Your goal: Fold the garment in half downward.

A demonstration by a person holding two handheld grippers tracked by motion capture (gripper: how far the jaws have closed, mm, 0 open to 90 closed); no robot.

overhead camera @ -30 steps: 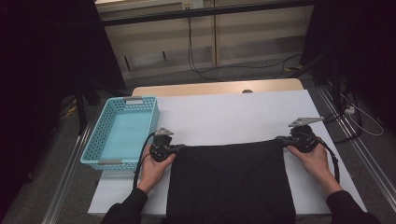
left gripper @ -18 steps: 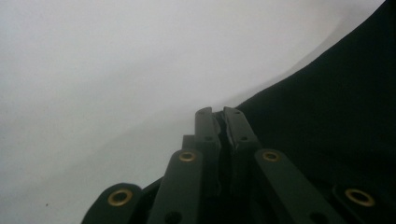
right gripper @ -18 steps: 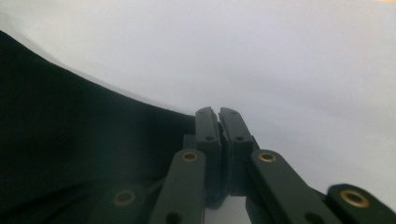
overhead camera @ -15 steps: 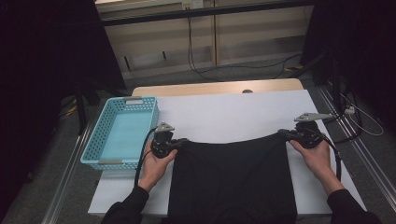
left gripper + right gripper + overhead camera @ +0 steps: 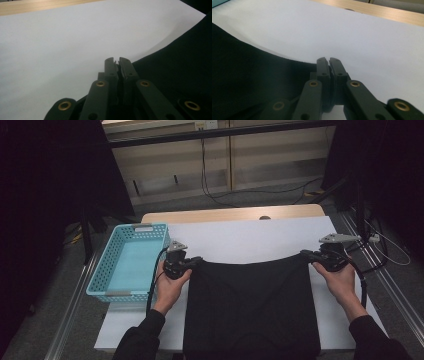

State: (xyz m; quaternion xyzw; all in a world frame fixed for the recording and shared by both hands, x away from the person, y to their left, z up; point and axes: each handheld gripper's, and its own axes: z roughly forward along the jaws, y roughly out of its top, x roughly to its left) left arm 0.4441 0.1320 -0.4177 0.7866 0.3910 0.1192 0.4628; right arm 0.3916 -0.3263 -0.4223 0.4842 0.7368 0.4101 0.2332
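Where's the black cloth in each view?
High view: black cloth lower centre, far corners at the left gripper and right gripper.
Left gripper view: fills the right side, beside the shut jaws.
Right gripper view: fills the left side.
Shared landmark: white table cover, with the cloth's far edge crossing it.

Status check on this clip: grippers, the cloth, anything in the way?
Left gripper and right gripper each shut on a far corner of the black cloth. Cloth spread flat on the white table. Blue basket off left, clear.
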